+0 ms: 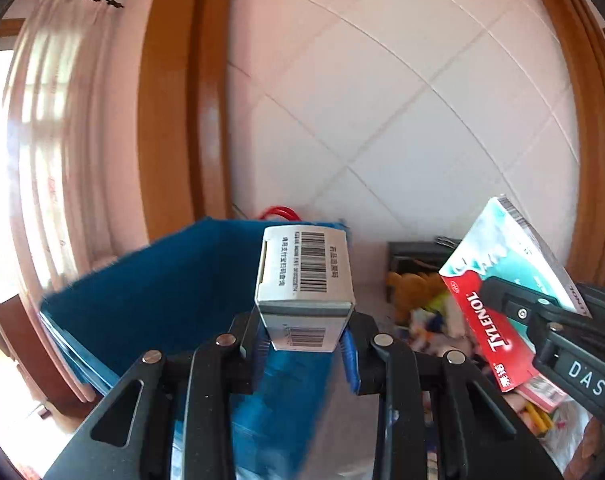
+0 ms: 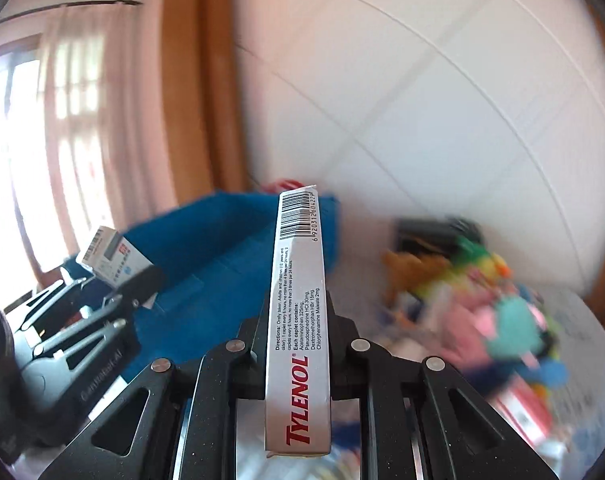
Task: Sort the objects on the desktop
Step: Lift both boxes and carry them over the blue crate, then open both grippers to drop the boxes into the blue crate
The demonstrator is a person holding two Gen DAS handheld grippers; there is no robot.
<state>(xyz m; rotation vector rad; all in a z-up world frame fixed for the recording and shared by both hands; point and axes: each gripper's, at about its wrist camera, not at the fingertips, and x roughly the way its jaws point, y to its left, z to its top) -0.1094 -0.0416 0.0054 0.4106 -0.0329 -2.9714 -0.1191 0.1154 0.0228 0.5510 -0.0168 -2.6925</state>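
Note:
My left gripper [image 1: 304, 344] is shut on a small white medicine box [image 1: 304, 280] with barcodes, held up over the near edge of a blue felt bin [image 1: 154, 292]. My right gripper [image 2: 298, 320] is shut on a flat Tylenol box [image 2: 298, 320], held edge-up. In the left wrist view the Tylenol box [image 1: 498, 284] and the right gripper [image 1: 502, 304] are at the right. In the right wrist view the left gripper [image 2: 114, 280] with its white box [image 2: 110, 256] is at the left, beside the blue bin [image 2: 230, 248].
A heap of mixed small objects [image 2: 482, 312], toys and packets, lies on the white table right of the bin. A dark box [image 1: 414, 256] stands behind it by the tiled wall. A curtain and wooden door frame are at the left.

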